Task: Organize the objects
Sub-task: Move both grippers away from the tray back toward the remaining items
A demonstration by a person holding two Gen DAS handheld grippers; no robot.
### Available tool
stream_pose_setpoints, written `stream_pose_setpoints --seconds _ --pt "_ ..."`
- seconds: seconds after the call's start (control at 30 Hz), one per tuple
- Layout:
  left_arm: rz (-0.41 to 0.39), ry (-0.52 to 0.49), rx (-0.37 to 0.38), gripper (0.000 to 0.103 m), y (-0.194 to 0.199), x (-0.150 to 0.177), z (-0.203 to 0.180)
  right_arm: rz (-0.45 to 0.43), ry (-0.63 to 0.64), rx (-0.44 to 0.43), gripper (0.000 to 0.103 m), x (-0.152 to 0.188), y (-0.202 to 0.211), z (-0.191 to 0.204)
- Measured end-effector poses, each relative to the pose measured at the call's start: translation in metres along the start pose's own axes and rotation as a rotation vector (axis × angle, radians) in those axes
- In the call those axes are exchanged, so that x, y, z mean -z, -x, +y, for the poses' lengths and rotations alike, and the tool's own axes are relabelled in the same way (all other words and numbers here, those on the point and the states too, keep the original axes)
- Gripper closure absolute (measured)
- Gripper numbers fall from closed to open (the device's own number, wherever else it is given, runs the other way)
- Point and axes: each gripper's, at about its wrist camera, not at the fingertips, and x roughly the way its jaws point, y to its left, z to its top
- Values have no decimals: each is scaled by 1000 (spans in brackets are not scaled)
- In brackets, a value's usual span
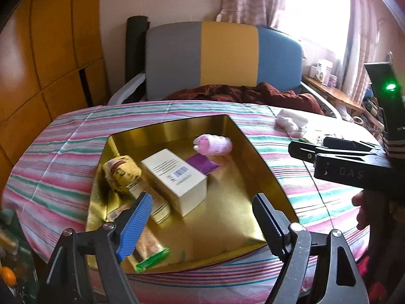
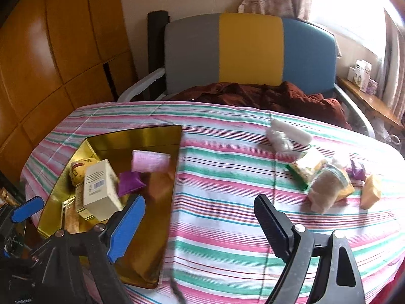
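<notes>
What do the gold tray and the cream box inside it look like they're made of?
The gold tray looks like thin metal or foil-faced card: its walls are glossy and mirror the items inside. The cream box looks like matte printed cardboard, with crisp folded edges and a barcode.

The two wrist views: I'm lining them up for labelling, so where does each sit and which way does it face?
Left wrist: above the near table edge, facing the gold tray; shows the open left gripper and right gripper.
Right wrist: further right, facing the loose packets; shows the open right gripper.
Shared: tray, striped cloth, chair.
</notes>
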Motion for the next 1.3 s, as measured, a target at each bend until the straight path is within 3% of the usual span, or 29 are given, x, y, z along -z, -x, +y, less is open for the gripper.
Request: stream_pose_setpoints --seconds 0.5,0.83,1.03,1.13,1.3 --pt "14 -123 116 21 -10 -9 -58 47 -123 136 13 -1 -3 -97" --pt "52 -178 168 21 -18 -5 -82 47 -306 313 13 -15 8 -224" --pt "55 -213 201 21 -23 -12 -104 54 -531 434 13 5 2 -314" --pt "58 -233 227 21 -27 -19 -116 60 -668 411 13 16 2 -339" --pt "84 -256 293 21 -43 -31 -148 21 -758 358 13 24 11 -351"
